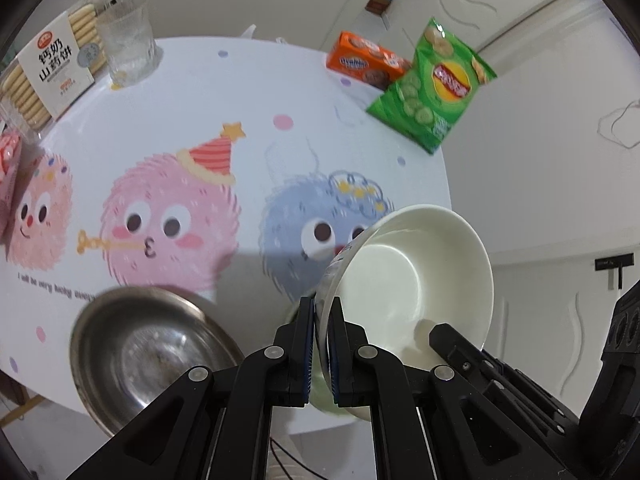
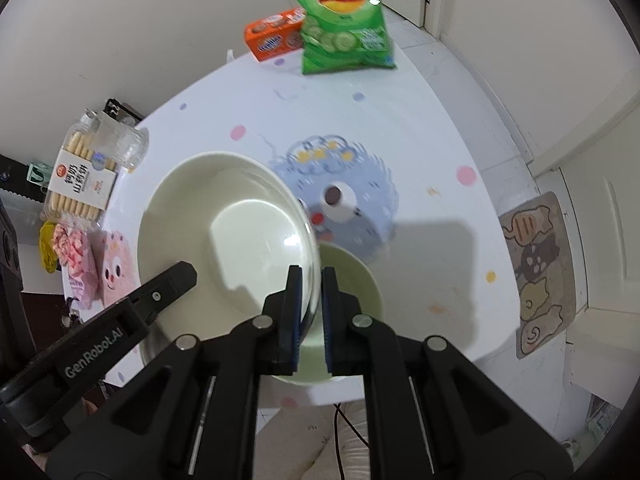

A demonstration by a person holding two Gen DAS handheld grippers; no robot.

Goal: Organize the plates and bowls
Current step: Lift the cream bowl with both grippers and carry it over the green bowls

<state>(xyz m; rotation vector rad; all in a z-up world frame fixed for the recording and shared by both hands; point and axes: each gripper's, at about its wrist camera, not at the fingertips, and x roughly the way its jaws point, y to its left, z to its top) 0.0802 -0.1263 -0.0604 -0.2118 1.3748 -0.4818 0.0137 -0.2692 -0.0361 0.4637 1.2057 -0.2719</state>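
Grippers clamp one glossy white ceramic bowl (image 1: pixel 416 280) from opposite sides: the left gripper (image 1: pixel 321 344) has its jaws nearly closed on one part of the rim, and the right gripper (image 2: pixel 309 312) pinches the opposite rim. The bowl hangs tilted above the near edge of the round white cartoon-printed table (image 1: pixel 248 92). Directly below it sits a pale green bowl (image 2: pixel 356 280). Left of it rests a stainless steel bowl (image 1: pixel 148 352). Beyond it, at the far edge, stand a green crisp bag (image 1: pixel 434 84) and an orange biscuit box (image 1: pixel 366 60).
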